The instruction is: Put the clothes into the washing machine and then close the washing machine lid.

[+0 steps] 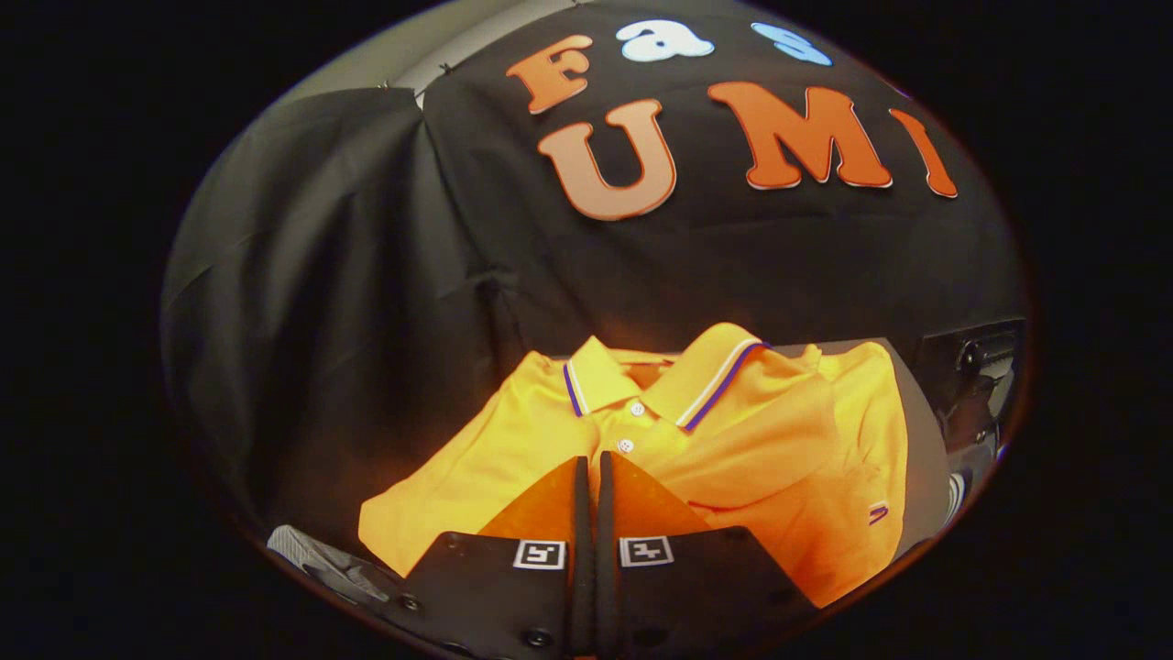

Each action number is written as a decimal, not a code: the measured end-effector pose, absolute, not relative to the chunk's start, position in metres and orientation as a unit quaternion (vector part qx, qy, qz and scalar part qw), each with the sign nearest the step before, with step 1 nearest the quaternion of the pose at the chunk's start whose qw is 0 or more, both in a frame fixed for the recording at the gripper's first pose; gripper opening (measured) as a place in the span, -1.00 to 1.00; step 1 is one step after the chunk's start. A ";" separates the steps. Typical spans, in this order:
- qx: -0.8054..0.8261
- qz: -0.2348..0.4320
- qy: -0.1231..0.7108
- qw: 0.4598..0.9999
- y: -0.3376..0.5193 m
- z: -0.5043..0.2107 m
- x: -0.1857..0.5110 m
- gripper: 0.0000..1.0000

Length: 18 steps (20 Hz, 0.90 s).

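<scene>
Two fingers of my gripper (594, 472) stand closed together, with only a thin slit between them and nothing caught in it that I can see; I judge they hold nothing at present. Their tips hang over the lower front of the orange polo shirt (733, 440), just short of the button placket (630, 426), but I cannot tell whether they touch the cloth. The shirt lies spread and front-up, collar (706, 380) pointing away from me, its trim striped in white and a dark colour, one sleeve reaching toward my left and a small emblem low on the far right side. I take this flat lay as a starting arrangement, set so the garment can be pinched from above. It rests on a pale grey surface (921, 431), bare along the right of the shirt. Beyond that, to the right, sits a dark fixture with a latch-like part (981, 353); whether it belongs to the washing machine I cannot say, and I can identify no drum or lid with certainty. Near my left finger base lies a grey ribbed item (307, 555), unidentified. Black cloth (367, 275) drapes the booth wall behind and to the left. In my judgement the task stands at its beginning: the fingers must part before any grip on the fabric.
</scene>
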<state>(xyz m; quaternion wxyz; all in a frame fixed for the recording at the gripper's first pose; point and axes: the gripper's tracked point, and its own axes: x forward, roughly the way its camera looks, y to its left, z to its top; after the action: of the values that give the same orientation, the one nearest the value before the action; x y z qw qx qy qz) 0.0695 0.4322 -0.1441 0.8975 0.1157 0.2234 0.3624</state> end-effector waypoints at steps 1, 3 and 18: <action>0.118 0.371 0.189 0.901 0.434 -0.128 0.068 -0.84; 0.086 0.344 0.168 0.920 0.428 -0.114 0.073 -0.85; -0.051 0.223 0.370 0.900 0.436 -0.220 0.103 1.00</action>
<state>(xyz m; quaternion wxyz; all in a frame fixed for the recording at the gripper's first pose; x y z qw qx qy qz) 0.1030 0.4362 -0.2200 0.9003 -0.0505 0.3705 0.2228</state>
